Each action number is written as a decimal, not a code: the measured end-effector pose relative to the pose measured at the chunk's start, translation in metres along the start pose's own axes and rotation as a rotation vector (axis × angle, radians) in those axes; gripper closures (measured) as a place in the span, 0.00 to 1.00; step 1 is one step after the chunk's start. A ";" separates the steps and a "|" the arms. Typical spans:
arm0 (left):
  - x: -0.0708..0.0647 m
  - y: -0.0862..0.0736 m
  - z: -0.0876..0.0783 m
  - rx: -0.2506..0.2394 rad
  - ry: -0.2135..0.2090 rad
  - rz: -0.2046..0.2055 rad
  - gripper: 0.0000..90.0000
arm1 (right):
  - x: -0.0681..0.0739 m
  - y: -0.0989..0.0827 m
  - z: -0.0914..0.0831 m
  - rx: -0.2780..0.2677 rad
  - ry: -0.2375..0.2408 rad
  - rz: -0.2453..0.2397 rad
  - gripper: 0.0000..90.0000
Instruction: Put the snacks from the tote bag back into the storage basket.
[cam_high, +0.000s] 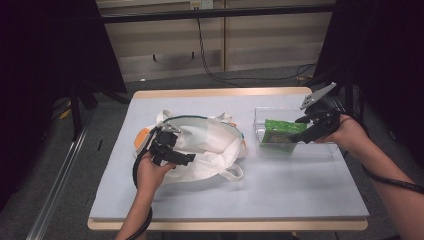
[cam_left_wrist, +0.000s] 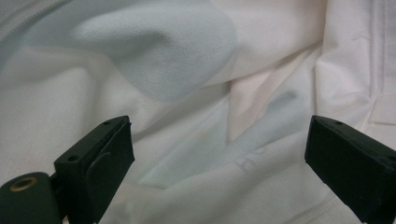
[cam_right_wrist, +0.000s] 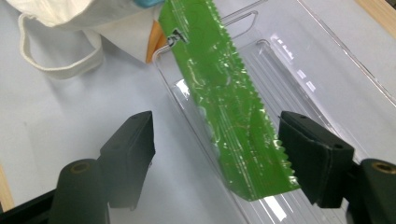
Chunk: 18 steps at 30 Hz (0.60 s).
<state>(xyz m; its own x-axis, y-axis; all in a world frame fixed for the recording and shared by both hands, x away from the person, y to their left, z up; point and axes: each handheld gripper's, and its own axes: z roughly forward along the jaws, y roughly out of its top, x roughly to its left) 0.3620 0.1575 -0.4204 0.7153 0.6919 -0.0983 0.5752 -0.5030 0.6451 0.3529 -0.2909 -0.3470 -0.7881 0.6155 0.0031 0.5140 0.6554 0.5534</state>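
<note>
We are hovering the left gripper (cam_left_wrist: 219, 154) over the white cloth bag (cam_high: 205, 145) lying on the table (cam_high: 280, 185), jaws standing wide apart and gripping nothing, probably lining up on a fold so the mouth can be lifted. We are reaching the right gripper (cam_right_wrist: 217, 154) into the clear plastic bin (cam_right_wrist: 322, 70), jaws spread either side of the green packet (cam_right_wrist: 229, 107) (not yet pinching it), which is leaning against the bin's near wall, likely bound for the bag
</note>
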 end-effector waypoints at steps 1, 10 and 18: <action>0.001 0.000 0.000 0.014 0.000 0.015 0.09 | 0.001 -0.001 0.000 -0.007 0.001 0.000 0.29; 0.000 0.003 -0.003 -0.004 -0.003 0.010 0.09 | 0.006 -0.005 -0.012 -0.048 -0.009 -0.003 0.26; -0.003 0.004 0.000 -0.007 -0.010 0.011 0.09 | 0.010 -0.014 -0.021 -0.057 -0.023 0.009 0.24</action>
<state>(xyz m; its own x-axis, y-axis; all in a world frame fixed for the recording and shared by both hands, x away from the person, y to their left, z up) 0.3620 0.1537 -0.4176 0.7257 0.6809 -0.0988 0.5645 -0.5071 0.6513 0.3303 -0.3034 -0.3373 -0.7749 0.6319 -0.0104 0.5005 0.6237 0.6004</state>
